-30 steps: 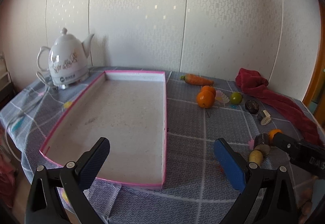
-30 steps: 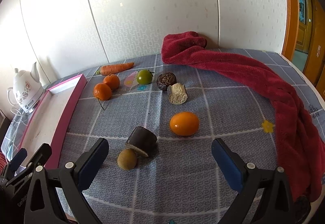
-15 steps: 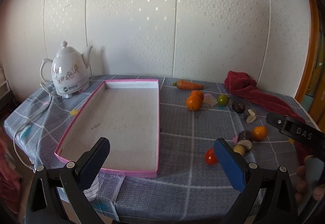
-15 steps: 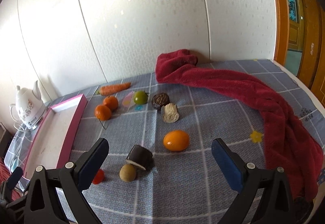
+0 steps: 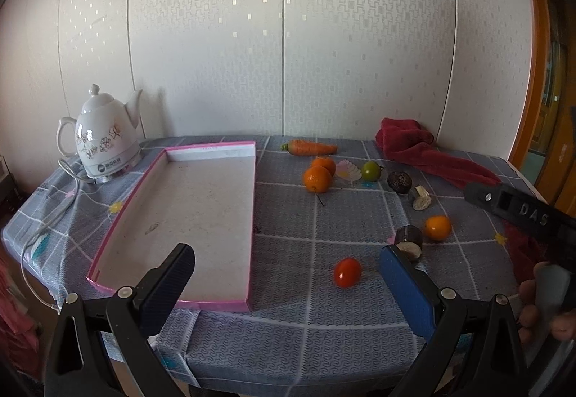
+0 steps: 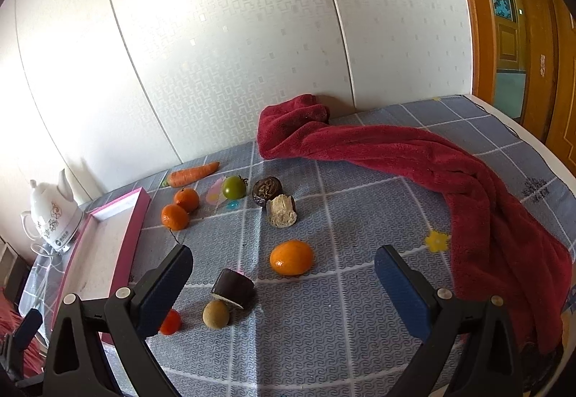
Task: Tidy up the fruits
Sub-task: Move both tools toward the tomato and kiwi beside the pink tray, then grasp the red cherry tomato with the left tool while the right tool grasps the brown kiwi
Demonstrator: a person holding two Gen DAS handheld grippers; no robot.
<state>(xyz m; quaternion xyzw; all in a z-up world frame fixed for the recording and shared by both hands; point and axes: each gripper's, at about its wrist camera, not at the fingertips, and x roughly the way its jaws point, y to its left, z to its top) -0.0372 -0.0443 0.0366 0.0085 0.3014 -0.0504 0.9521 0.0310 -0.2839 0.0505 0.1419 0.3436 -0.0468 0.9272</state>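
Both hand-held grippers, left and right, gape empty; I'd pinch the tomato near the bench's front edge across its middle, gently: small, slick, soft.

Right tongs agape (nothing held), orange between fingers

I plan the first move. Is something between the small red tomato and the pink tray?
Nothing visible. Only bare tablecloth lies between the red tomato and the tray's low pink rim; the other fruits sit farther back or to the right.
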